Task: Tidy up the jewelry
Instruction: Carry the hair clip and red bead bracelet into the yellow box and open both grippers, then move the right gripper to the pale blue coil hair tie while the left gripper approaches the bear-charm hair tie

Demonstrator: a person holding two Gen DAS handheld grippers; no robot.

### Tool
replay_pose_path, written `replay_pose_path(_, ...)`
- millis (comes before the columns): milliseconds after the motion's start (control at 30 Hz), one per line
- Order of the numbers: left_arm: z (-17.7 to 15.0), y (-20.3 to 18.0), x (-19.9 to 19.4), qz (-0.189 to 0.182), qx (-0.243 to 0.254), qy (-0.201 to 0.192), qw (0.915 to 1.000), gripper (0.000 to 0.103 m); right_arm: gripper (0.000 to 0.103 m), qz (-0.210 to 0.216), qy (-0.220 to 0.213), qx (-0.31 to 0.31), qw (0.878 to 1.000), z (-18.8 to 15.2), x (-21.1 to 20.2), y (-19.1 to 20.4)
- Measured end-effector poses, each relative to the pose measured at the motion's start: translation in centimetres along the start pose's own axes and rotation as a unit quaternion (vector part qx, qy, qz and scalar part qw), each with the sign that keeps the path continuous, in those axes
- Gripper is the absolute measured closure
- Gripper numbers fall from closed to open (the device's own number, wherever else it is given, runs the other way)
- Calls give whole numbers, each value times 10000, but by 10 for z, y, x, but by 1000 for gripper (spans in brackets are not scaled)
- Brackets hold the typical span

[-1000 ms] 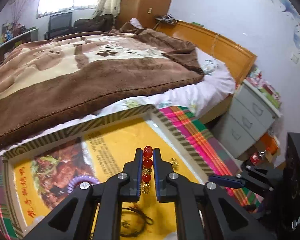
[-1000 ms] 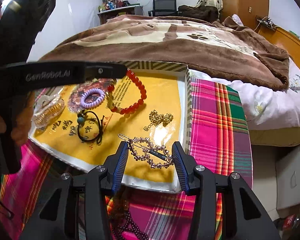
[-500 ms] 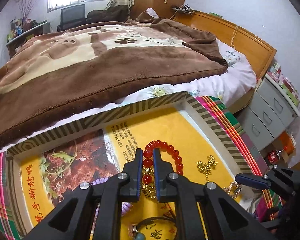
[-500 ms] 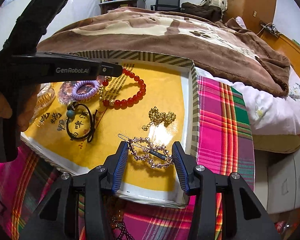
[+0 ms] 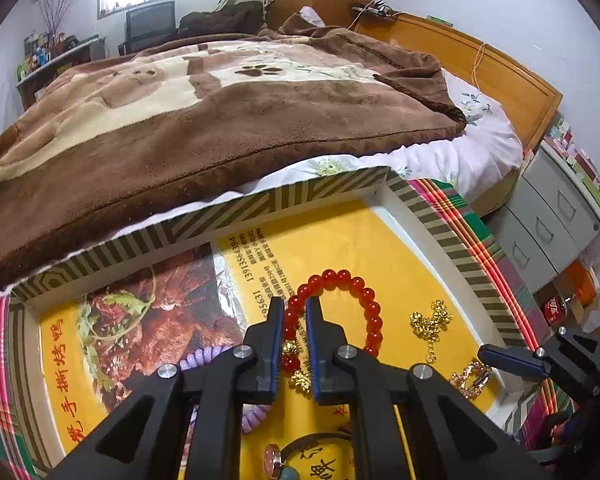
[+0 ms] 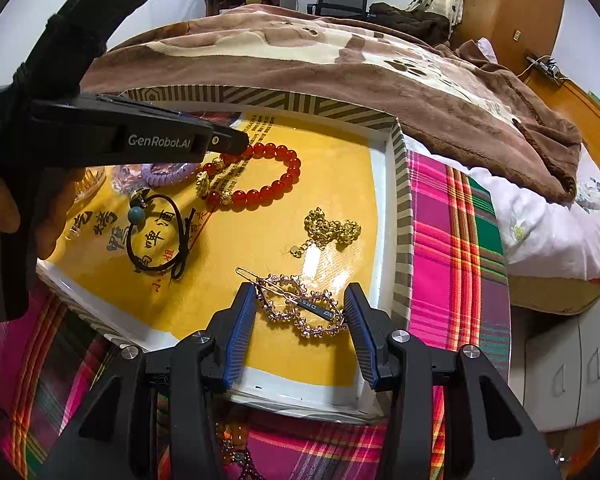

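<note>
Jewelry lies in a shallow box point(image 6: 400, 184) with a striped rim and a yellow printed floor, set on a plaid cloth point(image 6: 456, 240) at the foot of a bed with a brown blanket point(image 5: 220, 112). A red bracelet point(image 5: 364, 300) rests near the box's far wall, with its beaded side clamped between the left gripper's point(image 5: 294, 312) nearly closed jaws; the rest of the loop lies on the yellow floor. From the right wrist view the same gripper point(image 6: 236, 142) reaches in from the left, a hand point(image 6: 4, 204) behind it.

Nearer the box's right wall sits a gold chain point(image 6: 328, 230) in a small heap. A pink hair clip point(image 6: 300, 306) lies at the box's near edge, between the right gripper's point(image 6: 300, 312) parted jaws; whether the pads touch it I cannot tell. Towards the box's left side are a black hair tie point(image 6: 160, 236) with a blue bead and, beyond it, a purple coil tie point(image 6: 168, 172) just beside the bracelet. A dark bead string point(image 6: 236, 452) lies on the cloth outside the box's near wall.
</note>
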State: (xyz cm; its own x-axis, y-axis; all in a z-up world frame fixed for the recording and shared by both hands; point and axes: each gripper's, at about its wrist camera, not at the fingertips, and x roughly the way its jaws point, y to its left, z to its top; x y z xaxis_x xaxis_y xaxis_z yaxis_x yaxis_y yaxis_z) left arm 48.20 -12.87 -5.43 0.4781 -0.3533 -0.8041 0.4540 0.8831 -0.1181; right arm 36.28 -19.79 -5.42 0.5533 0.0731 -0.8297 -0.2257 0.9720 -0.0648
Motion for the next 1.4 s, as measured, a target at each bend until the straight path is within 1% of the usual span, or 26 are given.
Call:
replay_pose_path(200,0,-2,2,89,32,47,9999,91,57,-17,2,-4,10000,0,1,1)
replay_pose_path(233,0,-2,2,96,38,54,9999,88,57,-12,0,4,10000,1,1,1)
replay_pose_path(300,-1,-3,-1,77,14,16,10000,76,56,2,4,32,10000,1,1,1)
replay_pose_path(367,-2,-5,-8,37,13,-58,10000,57,53,3,-25,78,10000,0,-2,0)
replay_pose_path(400,-3,-5,-12,24,10,-100,9999,54,50,18,-42,102,9999,0,-3,-1)
replay_pose_path(433,-5,-6,-17,34,14,-142,9999,53,48,45,-66,136,9999,-1,-5,-2)
replay_pose_path(533,-9,-12,-31,19,71,-216,9997,53,48,66,-156,193,9997,-2,-13,-2)
replay_pose_path(633,-15,-15,-46,36,57,-316,9995,46,48,70,-287,315,9991,-5,-25,-4)
replay_pose_path(733,-23,-17,-64,91,-17,-435,9990,45,48,94,-431,472,9979,-9,-39,-7)
replay_pose_path(833,-33,-24,-83,283,13,-532,9982,45,48,124,-577,597,9965,-14,-55,-9)
replay_pose_path(933,-43,-28,-102,191,-80,-645,9977,45,48,130,-697,694,9951,-18,-69,-8)
replay_pose_path(1033,-54,-36,-123,266,-56,-796,9965,43,48,142,-823,749,9937,-23,-86,-8)
replay_pose_path(1200,-72,-45,-152,120,-147,-951,9953,42,48,123,-998,791,9918,-35,-114,-5)
replay_pose_path(1300,-84,-50,-168,175,-180,-1018,9945,41,47,100,-1069,834,9907,-43,-128,-5)
replay_pose_path(1400,-96,-54,-183,322,-163,-1114,9931,40,47,76,-1113,879,9899,-49,-137,-7)
